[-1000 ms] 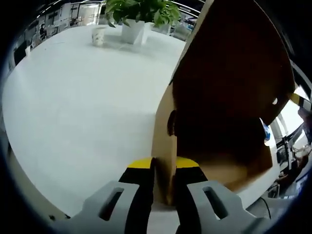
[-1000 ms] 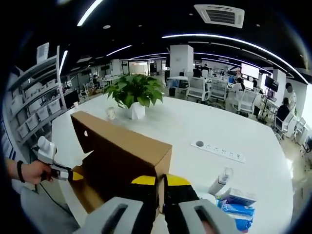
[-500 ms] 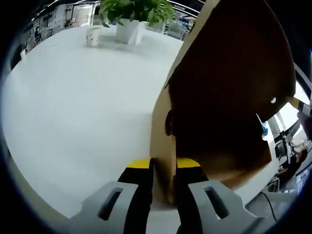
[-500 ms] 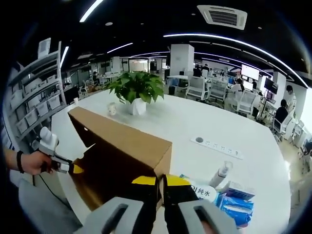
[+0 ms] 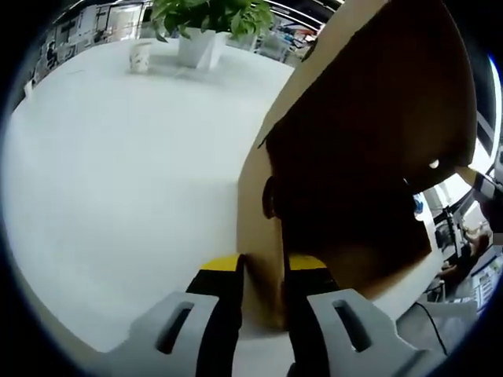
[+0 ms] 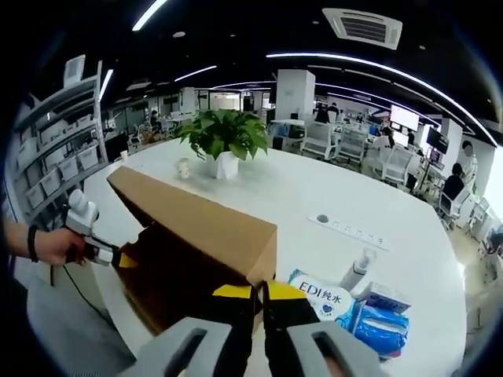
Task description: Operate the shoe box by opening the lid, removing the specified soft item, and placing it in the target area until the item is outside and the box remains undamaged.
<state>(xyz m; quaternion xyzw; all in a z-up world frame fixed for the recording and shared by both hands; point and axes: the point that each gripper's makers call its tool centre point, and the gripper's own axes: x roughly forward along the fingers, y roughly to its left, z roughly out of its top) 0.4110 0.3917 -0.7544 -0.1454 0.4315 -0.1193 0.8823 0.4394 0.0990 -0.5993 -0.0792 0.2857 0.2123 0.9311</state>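
Mid lid-opening: brown cardboard shoe-box lid [image 6: 192, 232] pinched by left gripper [image 5: 262, 287] and right gripper [image 6: 258, 302] above white desk [image 5: 118, 173]; next, probably lifting clear.

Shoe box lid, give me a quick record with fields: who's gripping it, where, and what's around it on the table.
lid: brown cardboard lid, raised and tilted
left hand-held gripper: shut on one end wall of the lid
right hand-held gripper: shut on the lid's corner edge
surface: white table
behind: potted plant, paper cup
right of lid: wipes pack, blue packet, power strip
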